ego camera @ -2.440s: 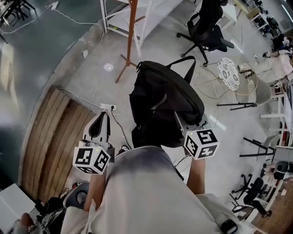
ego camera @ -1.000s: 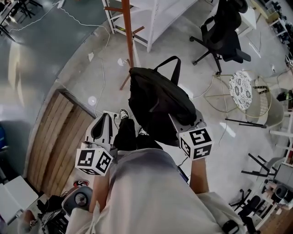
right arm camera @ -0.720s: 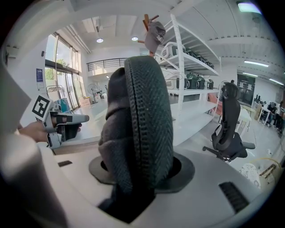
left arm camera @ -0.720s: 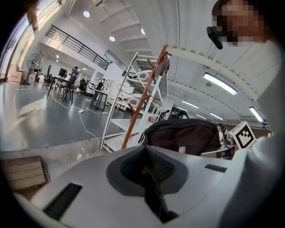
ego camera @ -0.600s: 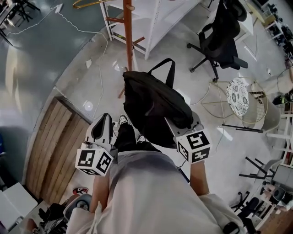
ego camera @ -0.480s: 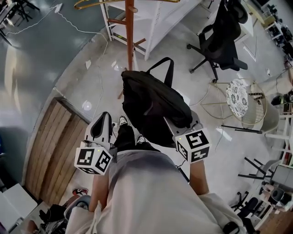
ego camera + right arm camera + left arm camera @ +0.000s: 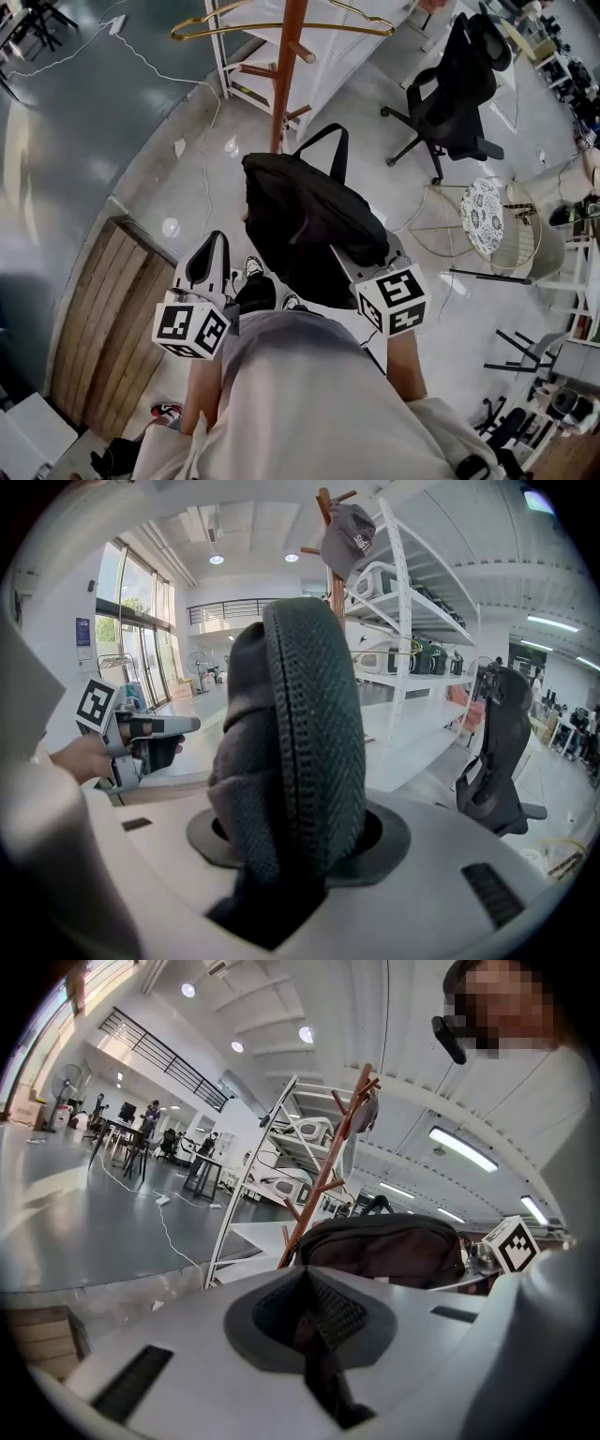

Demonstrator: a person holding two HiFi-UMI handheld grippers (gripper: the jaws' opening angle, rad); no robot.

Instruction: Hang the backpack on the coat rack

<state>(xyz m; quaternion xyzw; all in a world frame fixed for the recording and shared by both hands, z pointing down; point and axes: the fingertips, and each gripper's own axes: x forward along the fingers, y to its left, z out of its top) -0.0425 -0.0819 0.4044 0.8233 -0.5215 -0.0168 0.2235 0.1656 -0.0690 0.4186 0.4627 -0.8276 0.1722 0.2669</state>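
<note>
Well, the backpack (image 7: 305, 220) is not on the rack (image 7: 287, 70). It hangs off the floor in front of the person, carried by the right gripper (image 7: 356, 262). That gripper's own view shows its jaws clamped on a thick, dark woven strap of the bag, which fills the gap between them and rises straight up. In the head view the bag's black bulk lies over the gripper's far end, so only the white body and the marker cube (image 7: 394, 300) show at the near right.

The bag's top loop (image 7: 323, 155) points far, toward the rack's brown pole, and stands a little to the right of it, apart from it. Gold hangers (image 7: 281, 25) spread from the pole higher up. In the right gripper view a grey cap (image 7: 349, 536) sits on one of the pegs at the top.

The left gripper (image 7: 216, 242) is to the left of the bag, near it but apart. Its jaws are together with nothing seen between them; its own view shows only the ribbed pad in the dark recess. From there the bag is ahead to the right, with the rack behind it.

Wooden boards (image 7: 103, 300) lie on the floor to the left. A white shelf (image 7: 234, 56) stands beside the pole at the far side. A black chair (image 7: 459, 89) is at the far right, with a round patterned stool (image 7: 484, 216) nearer.
</note>
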